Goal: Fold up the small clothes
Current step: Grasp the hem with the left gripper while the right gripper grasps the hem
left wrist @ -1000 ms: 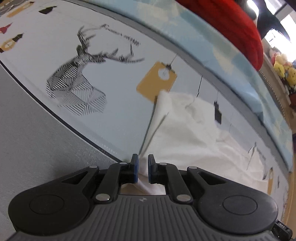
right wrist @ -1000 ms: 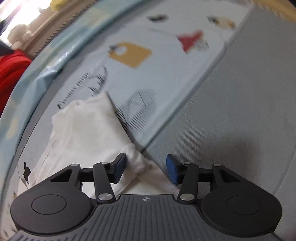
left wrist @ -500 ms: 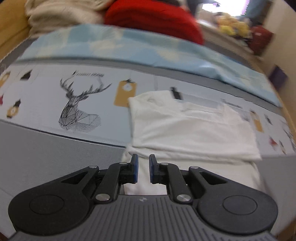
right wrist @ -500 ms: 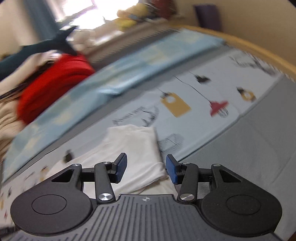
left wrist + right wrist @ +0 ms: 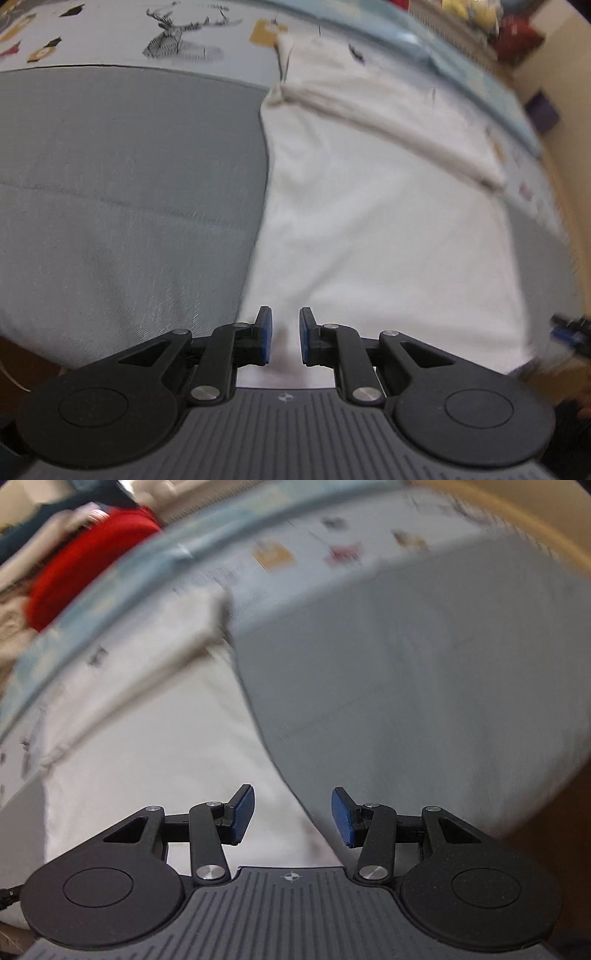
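Pulling back toward the near hem, you left the white garment [image 5: 369,206] flat on the grey bedcover [image 5: 129,166], top part folded over. Your left gripper [image 5: 284,336] was narrowly parted, holding nothing; your right gripper [image 5: 293,814] was spread wide over the lower corner.

garment [image 5: 369,206]: plain white, far edge folded over
bedsheet [image 5: 122,177]: plain grey, near and left
printed sheet [image 5: 110,40]: pale, black line-drawn deer head [image 5: 177,37], mustard tag, small red and yellow motifs
far strip [image 5: 110,579]: light blue, blurred, maybe pale patches
red pile [image 5: 85,561]: solid red, far left
gripper pads [image 5: 243,814]: blue on black arms
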Motion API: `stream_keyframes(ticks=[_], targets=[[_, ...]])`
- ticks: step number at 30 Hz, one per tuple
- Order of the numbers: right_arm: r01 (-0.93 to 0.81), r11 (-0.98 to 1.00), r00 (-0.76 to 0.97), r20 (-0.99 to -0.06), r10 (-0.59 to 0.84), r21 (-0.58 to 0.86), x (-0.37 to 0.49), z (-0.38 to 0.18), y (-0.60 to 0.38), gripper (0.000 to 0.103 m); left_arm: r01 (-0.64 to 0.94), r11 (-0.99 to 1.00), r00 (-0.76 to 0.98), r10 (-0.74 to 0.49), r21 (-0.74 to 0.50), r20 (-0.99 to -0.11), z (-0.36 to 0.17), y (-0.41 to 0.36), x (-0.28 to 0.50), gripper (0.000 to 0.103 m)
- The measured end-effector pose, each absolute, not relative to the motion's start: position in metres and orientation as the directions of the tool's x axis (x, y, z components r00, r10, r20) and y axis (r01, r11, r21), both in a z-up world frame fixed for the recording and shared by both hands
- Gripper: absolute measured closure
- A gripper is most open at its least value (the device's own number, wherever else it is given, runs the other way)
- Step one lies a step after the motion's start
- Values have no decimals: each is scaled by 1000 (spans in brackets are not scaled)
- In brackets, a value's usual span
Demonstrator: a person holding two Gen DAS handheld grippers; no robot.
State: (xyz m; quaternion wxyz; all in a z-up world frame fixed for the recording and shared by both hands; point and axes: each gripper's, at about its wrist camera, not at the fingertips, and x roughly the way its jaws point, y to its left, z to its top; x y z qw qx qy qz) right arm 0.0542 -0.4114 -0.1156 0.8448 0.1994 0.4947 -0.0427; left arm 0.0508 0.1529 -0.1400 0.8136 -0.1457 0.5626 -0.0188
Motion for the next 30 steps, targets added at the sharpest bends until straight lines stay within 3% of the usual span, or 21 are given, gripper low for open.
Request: stream_keyframes(ticks=[6, 20, 23, 27, 30], targets=[[219, 944, 422, -897, 135, 246, 56, -146, -405, 55, -155, 964, 319, -157, -215, -935, -158, 161, 47, 78], [121, 983, 348, -933, 89, 138, 53, -166, -384, 55, -153, 977, 278, -102, -149, -955, -172, 158, 42, 78], [119, 984, 352, -932, 86, 135, 51, -165, -383, 65, -145, 980, 283, -94, -139, -955, -172, 157, 42, 79], [88, 985, 357, -928, 109, 150, 48, -163, -381, 94, -136, 981, 296, -92, -138, -951, -171, 154, 42, 94], [94, 982, 365, -923, 121, 165, 48, -162, -382, 95, -142, 981, 302, -85, -133, -949, -169, 153, 40, 94]])
